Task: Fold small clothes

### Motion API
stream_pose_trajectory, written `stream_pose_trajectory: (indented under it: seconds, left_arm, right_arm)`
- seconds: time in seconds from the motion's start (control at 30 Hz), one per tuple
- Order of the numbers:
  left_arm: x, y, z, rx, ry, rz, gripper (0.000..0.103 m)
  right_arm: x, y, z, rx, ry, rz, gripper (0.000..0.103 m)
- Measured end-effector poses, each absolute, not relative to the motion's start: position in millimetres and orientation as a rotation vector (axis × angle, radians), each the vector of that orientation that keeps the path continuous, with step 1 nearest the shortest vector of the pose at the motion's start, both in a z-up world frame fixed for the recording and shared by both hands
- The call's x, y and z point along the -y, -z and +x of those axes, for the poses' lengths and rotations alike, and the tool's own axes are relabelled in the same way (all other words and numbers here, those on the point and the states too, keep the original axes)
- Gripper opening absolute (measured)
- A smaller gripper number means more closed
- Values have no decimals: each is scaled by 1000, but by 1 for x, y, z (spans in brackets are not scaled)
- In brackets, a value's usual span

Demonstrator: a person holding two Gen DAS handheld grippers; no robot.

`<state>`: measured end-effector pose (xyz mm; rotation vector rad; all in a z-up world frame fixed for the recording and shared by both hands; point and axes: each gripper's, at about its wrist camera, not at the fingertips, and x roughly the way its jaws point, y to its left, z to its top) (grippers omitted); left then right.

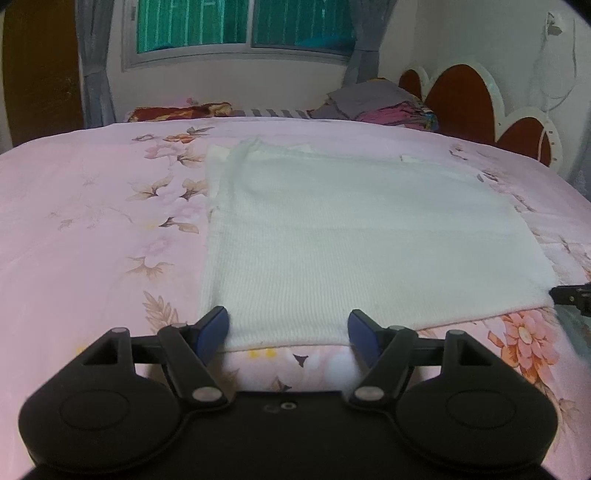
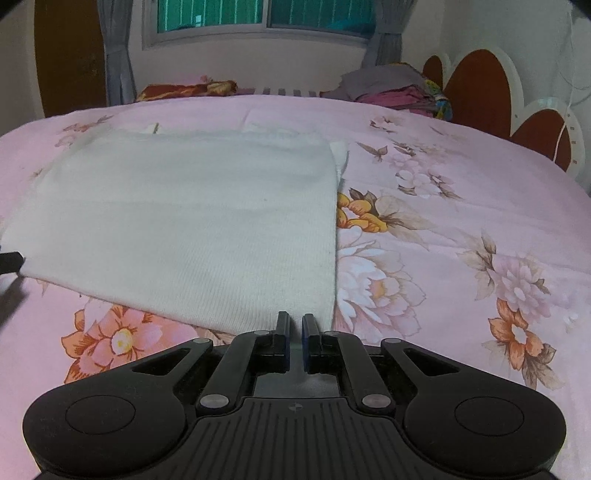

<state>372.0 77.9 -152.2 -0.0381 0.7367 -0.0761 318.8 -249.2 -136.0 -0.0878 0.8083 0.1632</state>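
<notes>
A white ribbed knit garment (image 1: pixel 351 236) lies flat on the pink floral bedspread (image 1: pixel 92 221), roughly rectangular. My left gripper (image 1: pixel 288 328) is open, its blue pads either side of the garment's near left hem corner, low over the bed. In the right wrist view the garment (image 2: pixel 192 225) fills the left half. My right gripper (image 2: pixel 294 328) is shut on the garment's near right corner, with a sliver of white cloth between the pads. The right gripper's black tip shows at the left wrist view's right edge (image 1: pixel 572 295), and the left gripper's tip shows at the right wrist view's left edge (image 2: pixel 11 261).
The bedspread (image 2: pixel 480 221) spreads wide on both sides of the garment. A pile of folded clothes (image 1: pixel 388 105) and a red patterned pillow (image 1: pixel 177 110) sit at the far edge. A red and white headboard (image 1: pixel 480 107) stands at right, a window (image 1: pixel 240 26) behind.
</notes>
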Motion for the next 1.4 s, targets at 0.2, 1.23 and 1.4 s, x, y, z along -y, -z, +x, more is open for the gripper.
stream_pose_trajectory:
  seconds: [0.2, 1.23, 1.4]
  left_arm:
    - [-89, 138, 357, -750, 38, -137, 95]
    - [-146, 198, 388, -516, -68, -1033, 14]
    - [-140, 191, 399, -504, -100, -1007, 17]
  right_arm:
    - [248, 129, 328, -837, -160, -111, 6]
    - [157, 105, 425, -779, -376, 202, 0]
    - [158, 135, 436, -787, -432, 210, 0]
